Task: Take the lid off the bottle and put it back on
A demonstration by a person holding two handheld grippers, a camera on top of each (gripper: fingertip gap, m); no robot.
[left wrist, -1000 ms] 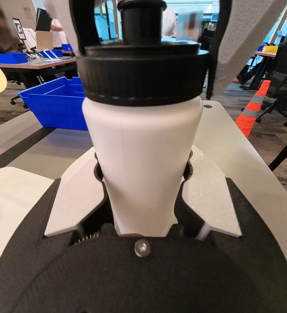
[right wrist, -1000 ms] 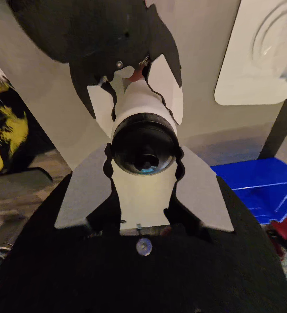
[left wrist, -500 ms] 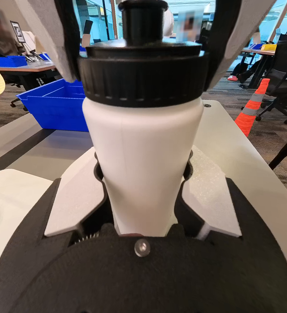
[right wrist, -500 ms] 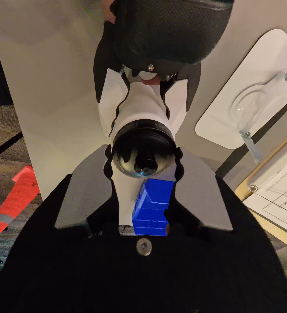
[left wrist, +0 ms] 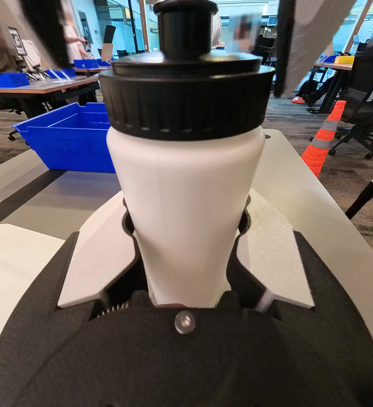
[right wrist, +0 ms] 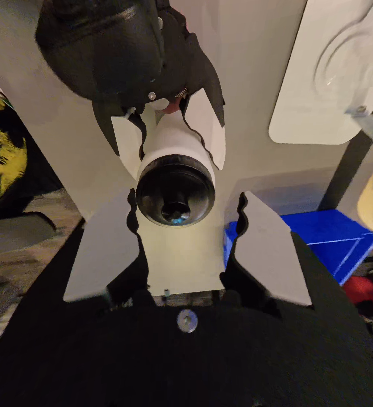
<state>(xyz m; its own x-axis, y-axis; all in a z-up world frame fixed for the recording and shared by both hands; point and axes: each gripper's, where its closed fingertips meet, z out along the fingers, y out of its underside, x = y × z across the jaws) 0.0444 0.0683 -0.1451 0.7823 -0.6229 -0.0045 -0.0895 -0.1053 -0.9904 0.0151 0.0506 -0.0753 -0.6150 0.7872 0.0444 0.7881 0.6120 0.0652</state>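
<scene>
A: The left tongs point(left wrist: 185, 220) are clenched on the white bottle point(left wrist: 185, 198), holding it upright above the desk point(left wrist: 291, 198).

B: And the right tongs point(right wrist: 186, 211) gape either side of the black lid point(right wrist: 175, 191); closing off-centre, they could slip on its ribs or twist the bottle loose.

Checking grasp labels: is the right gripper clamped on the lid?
No, the right gripper stands open, its fingers apart from the black lid between them.
</scene>
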